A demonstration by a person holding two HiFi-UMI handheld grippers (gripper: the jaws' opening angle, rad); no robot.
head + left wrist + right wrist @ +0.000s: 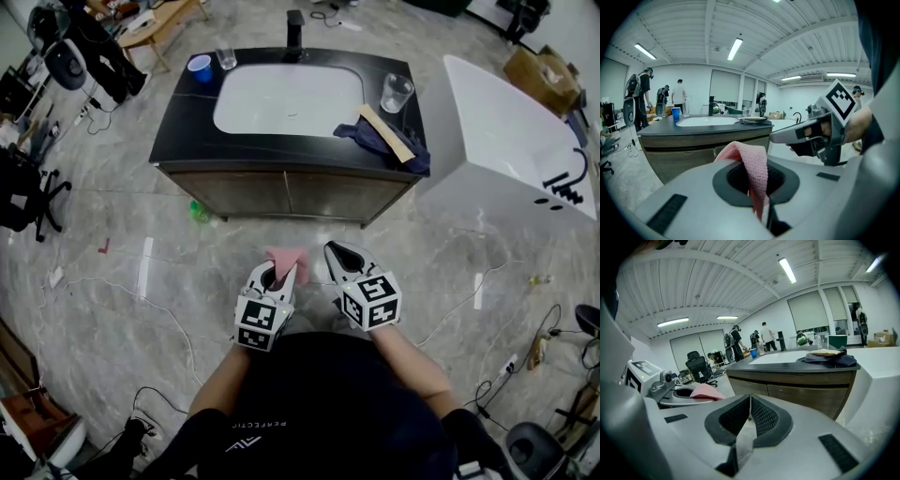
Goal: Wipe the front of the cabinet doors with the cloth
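Observation:
A pink cloth (287,259) (752,165) sticks out of my left gripper (278,274) (756,187), which is shut on it. Beside it, my right gripper (339,257) (749,416) is shut with nothing between its pads. Both are held over the floor, well short of the vanity. The two brown cabinet doors (286,194) (701,154) (797,397) sit under the black countertop (183,112), straight ahead of both grippers. In the right gripper view the pink cloth (707,391) shows at the left.
On the countertop lie a dark cloth with a wooden stick (389,139), a glass (396,92), a blue cup (200,67) and a white basin (287,97). A white bathtub (511,131) stands to the right. Cables (141,291) and small litter lie on the marble floor.

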